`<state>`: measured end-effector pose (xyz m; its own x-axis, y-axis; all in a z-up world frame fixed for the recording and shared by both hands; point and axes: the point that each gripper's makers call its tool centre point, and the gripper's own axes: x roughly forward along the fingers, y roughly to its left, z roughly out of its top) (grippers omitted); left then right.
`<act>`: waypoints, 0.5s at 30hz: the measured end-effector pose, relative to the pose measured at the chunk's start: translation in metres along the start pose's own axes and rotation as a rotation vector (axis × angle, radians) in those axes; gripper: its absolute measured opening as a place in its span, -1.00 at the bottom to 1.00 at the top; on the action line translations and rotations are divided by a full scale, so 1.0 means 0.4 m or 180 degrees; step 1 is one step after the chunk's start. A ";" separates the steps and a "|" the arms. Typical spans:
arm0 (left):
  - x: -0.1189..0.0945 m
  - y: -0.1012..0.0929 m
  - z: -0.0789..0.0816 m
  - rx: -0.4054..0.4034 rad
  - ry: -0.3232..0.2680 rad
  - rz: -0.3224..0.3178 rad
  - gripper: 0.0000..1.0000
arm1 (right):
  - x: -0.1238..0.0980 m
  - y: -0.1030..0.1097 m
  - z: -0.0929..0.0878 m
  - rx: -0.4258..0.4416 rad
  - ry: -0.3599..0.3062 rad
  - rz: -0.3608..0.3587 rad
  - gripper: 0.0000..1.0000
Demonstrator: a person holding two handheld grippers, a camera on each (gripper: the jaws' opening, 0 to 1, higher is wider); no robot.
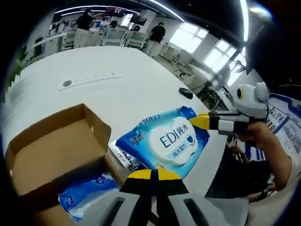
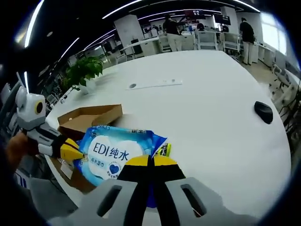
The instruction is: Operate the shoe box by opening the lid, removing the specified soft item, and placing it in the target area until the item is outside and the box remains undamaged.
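A brown cardboard shoe box (image 1: 56, 150) stands open at the table's edge, its lid flap raised; it is also in the right gripper view (image 2: 91, 117). A blue wipes pack (image 1: 164, 141) printed "EDI" hangs just above the box and table. My left gripper (image 1: 153, 175) is shut on the pack's near edge. My right gripper (image 1: 201, 121) comes in from the right, pinching the pack's far corner. In the right gripper view the pack (image 2: 113, 150) sits ahead of my shut right gripper (image 2: 149, 164), with my left gripper (image 2: 70, 149) at its left edge. A second blue pack (image 1: 84, 193) lies inside the box.
A small printed packet (image 1: 124, 157) lies beside the box, under the pack. A black mouse (image 2: 263, 112) sits far right on the white table (image 2: 202, 108). A thin paper strip (image 2: 153, 84) lies mid-table and a potted plant (image 2: 84, 70) at the left edge. People stand at desks behind.
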<state>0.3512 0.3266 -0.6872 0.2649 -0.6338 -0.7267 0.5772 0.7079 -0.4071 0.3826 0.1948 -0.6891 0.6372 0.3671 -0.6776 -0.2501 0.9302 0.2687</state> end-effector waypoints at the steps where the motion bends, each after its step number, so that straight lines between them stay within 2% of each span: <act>1: 0.008 0.003 0.000 0.0042 0.0047 0.0028 -1.00 | 0.008 -0.006 -0.006 -0.0008 0.0028 -0.0011 -1.00; 15: 0.061 0.043 -0.005 0.0396 0.0398 0.0297 -1.00 | 0.100 -0.039 -0.052 0.0013 0.0151 -0.0001 -1.00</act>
<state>0.3660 0.3239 -0.7130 0.2282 -0.5180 -0.8244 0.6476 0.7130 -0.2688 0.3966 0.1951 -0.7347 0.6020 0.3665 -0.7094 -0.2469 0.9303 0.2711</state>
